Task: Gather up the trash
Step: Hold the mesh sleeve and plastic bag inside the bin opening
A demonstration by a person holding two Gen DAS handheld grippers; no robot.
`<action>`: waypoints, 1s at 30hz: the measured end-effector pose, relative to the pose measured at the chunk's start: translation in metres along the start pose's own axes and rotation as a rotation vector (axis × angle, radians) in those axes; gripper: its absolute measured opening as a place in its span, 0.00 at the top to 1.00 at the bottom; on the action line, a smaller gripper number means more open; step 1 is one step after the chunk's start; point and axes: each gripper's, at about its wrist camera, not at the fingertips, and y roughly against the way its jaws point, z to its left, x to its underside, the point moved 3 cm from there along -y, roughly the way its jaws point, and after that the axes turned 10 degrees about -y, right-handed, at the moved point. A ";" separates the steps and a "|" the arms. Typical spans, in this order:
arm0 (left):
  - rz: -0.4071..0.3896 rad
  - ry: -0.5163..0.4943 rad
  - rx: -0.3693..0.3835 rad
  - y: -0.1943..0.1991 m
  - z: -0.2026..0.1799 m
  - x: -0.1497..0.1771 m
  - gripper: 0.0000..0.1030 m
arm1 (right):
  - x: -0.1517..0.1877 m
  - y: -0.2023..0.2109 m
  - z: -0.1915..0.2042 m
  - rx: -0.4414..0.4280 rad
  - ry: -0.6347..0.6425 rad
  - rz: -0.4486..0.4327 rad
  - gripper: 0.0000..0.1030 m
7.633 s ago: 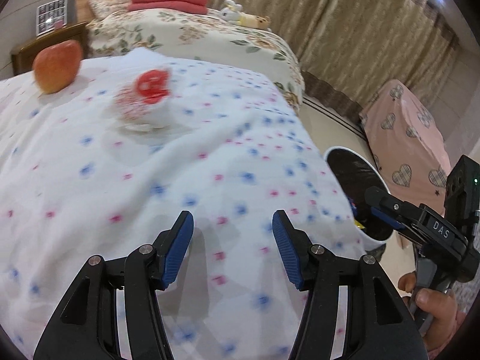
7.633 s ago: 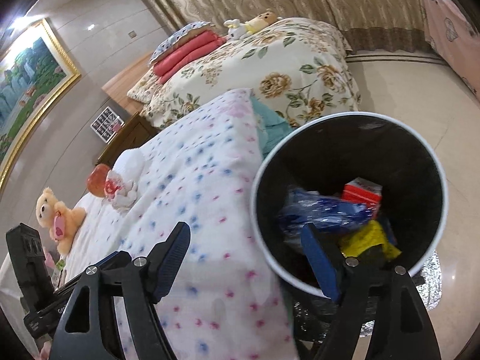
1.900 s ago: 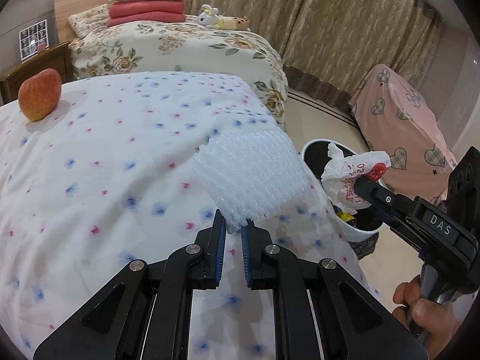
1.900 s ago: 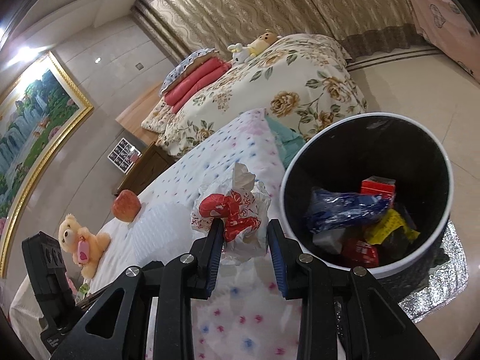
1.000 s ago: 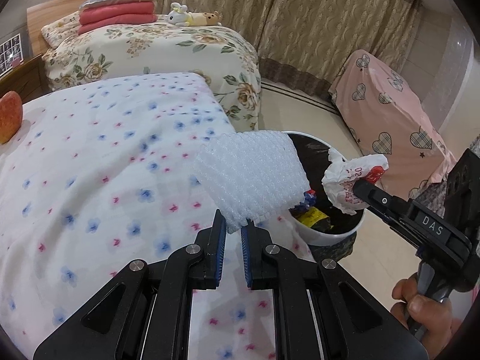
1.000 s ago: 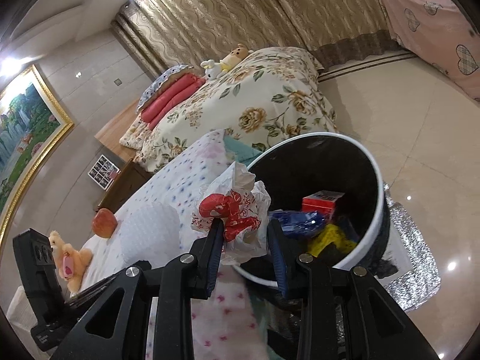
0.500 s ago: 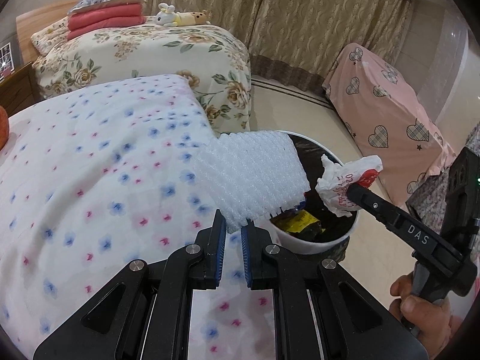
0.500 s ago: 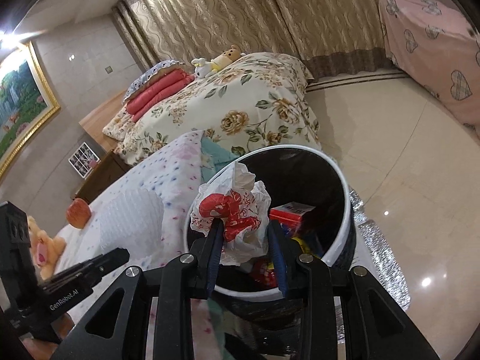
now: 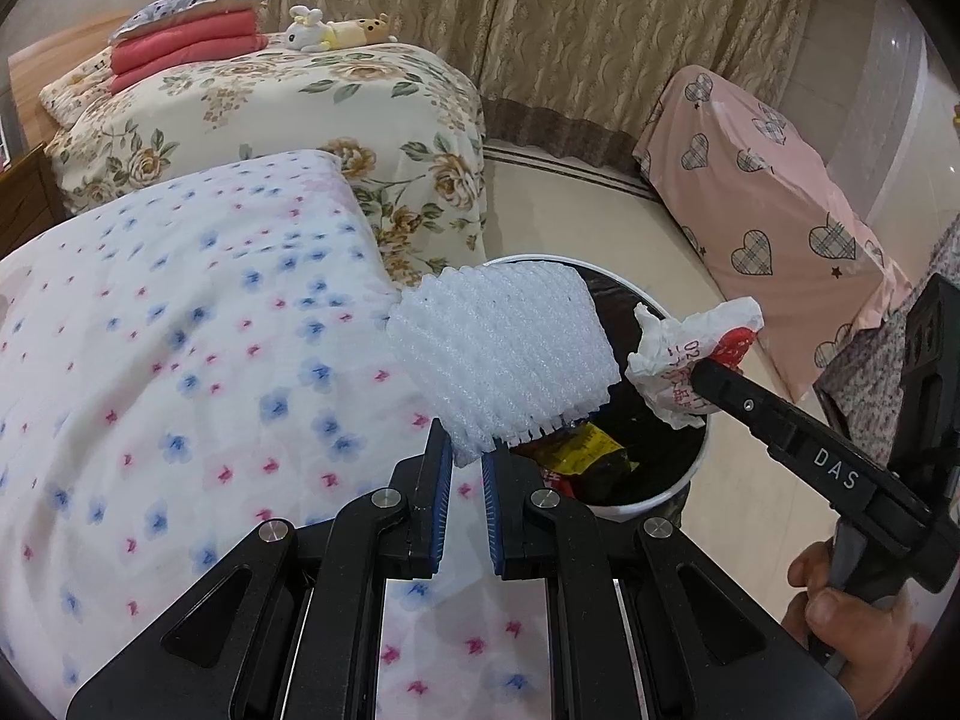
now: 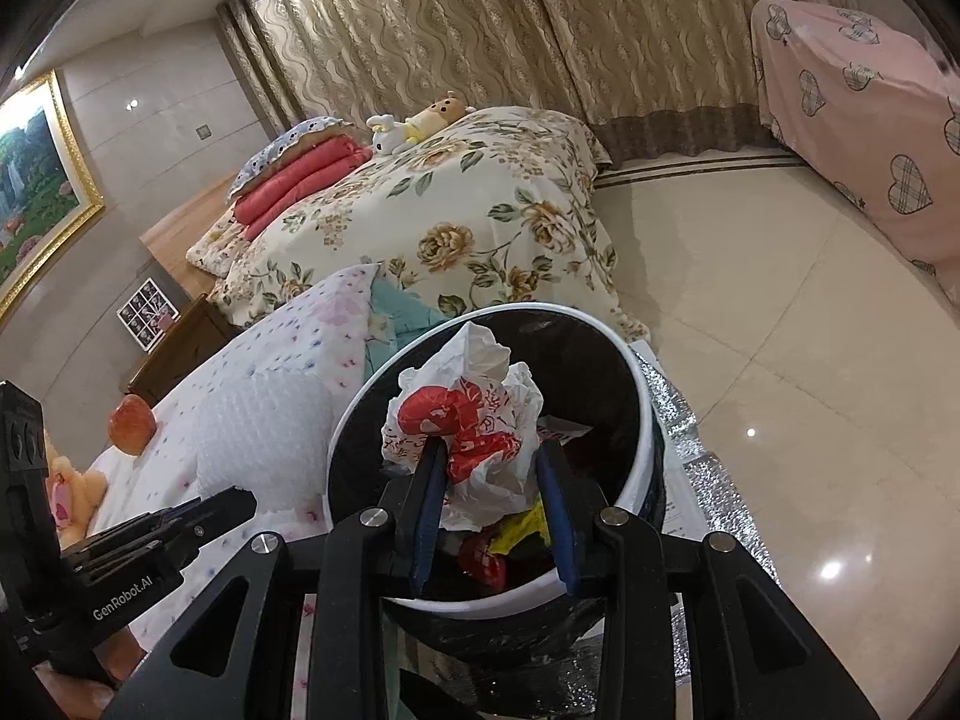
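My left gripper [image 9: 465,447] is shut on the lower edge of a white foam packing sheet [image 9: 504,354], which hangs over the near rim of the round black bin with a white rim [image 9: 678,492]. My right gripper [image 10: 489,456] is shut on a crumpled white plastic bag with red print [image 10: 474,414], held above the bin's [image 10: 645,420] mouth. Wrappers in red and yellow lie inside the bin. In the left wrist view the bag [image 9: 690,342] shows at the right gripper's tip. The right wrist view shows the foam sheet [image 10: 258,432] left of the bin.
The bin stands on the tiled floor against a bed with a white, blue-and-pink dotted cover [image 9: 180,330]. An apple [image 10: 131,423] and a teddy [image 10: 66,480] lie on it. A floral bed [image 9: 300,108] is behind, pink heart-patterned furniture [image 9: 762,180] to the right.
Both grippers have carried their loads rightward off the bed to the bin. The foam sheet now overlaps the rim, and the bag hangs over the opening.
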 end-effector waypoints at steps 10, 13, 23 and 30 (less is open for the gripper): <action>0.011 -0.021 -0.003 -0.009 -0.007 -0.008 0.91 | -0.009 -0.006 -0.004 0.015 0.016 0.003 0.67; 0.014 -0.024 -0.004 -0.011 -0.009 -0.009 0.91 | -0.010 -0.007 -0.005 0.021 0.023 0.002 0.67; 0.016 -0.037 -0.006 -0.016 -0.014 -0.016 0.91 | -0.015 -0.010 -0.008 0.028 0.030 -0.002 0.67; 0.016 -0.041 -0.007 -0.018 -0.016 -0.019 0.91 | -0.016 -0.010 -0.008 0.029 0.033 0.000 0.67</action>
